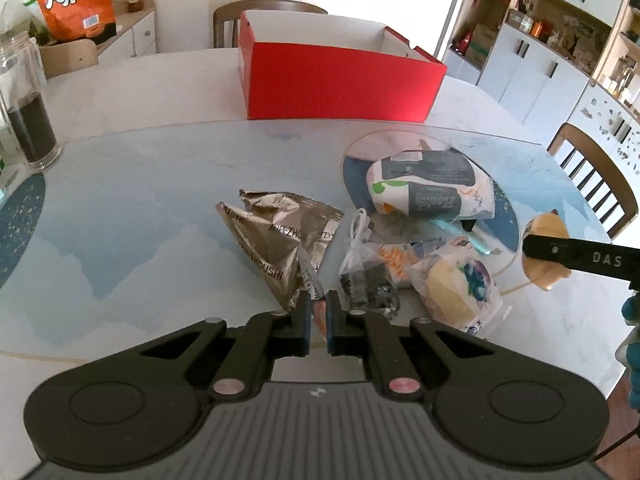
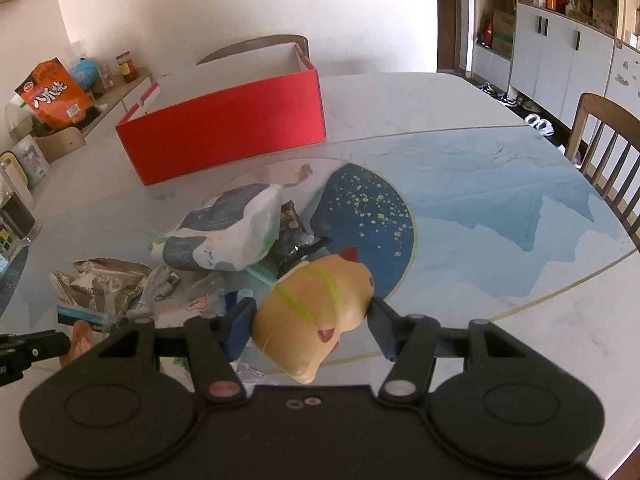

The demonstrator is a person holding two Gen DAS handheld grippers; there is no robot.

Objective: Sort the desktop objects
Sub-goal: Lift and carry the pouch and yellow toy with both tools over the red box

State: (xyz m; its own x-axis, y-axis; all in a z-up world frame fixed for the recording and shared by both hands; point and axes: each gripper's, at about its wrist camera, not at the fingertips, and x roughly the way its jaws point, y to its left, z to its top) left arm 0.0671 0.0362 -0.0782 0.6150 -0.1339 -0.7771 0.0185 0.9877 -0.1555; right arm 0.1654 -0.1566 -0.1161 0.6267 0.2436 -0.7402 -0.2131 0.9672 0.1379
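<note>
Grippers tilt downward: right gripper (image 2: pixel 310 322) clamps toy chicken (image 2: pixel 316 312), left gripper (image 1: pixel 319 320) closed.

Wooden chairs (image 2: pixel 604 140), white cabinets (image 2: pixel 560 52) (shoes (image 2: pixel 540 124) on the floor)

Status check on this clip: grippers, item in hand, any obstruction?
Left gripper shut on a thin wrapper edge. Right gripper shut on the yellow chick toy. Red box open, path clear; packet pile not yet sorted.
</note>
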